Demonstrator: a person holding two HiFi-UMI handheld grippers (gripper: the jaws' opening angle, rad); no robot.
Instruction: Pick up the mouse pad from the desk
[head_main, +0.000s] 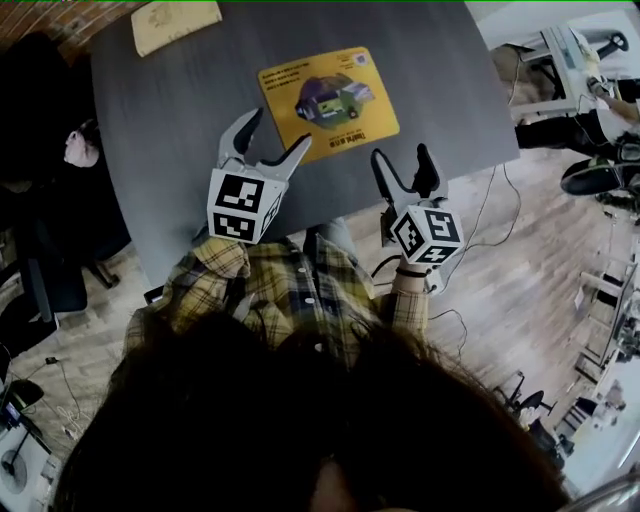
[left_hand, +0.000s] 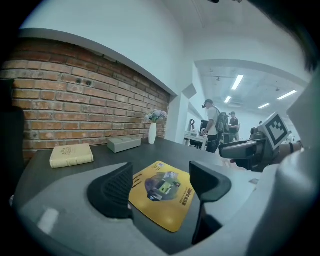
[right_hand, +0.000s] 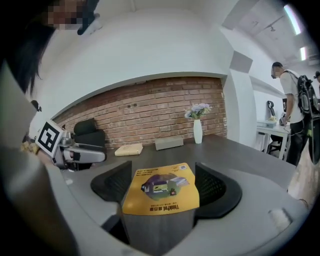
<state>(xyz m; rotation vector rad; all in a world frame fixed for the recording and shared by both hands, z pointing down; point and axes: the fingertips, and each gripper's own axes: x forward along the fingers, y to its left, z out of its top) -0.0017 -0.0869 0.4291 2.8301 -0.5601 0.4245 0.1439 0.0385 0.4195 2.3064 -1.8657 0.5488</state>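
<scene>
The dark grey desk (head_main: 150, 150) is taking up most of the space in front of the person, and the yellow mouse pad (head_main: 328, 104) is lying flat on it, just back from the near edge and a little toward the right-hand side. The left gripper (head_main: 277, 132) is hovering by the pad's near left corner and the right gripper (head_main: 402, 158) is hanging at the desk's near edge, off the pad's near right corner. Both are holding their jaws spread wide with nothing between the pads and neither is touching the pad. I am guessing the pad is light, thin and floppy, with a backing that is clinging to the desk, so there is hardly any edge standing up to pinch. The near corners are looking like the best hold, perhaps after dragging the pad out over the near edge.
</scene>
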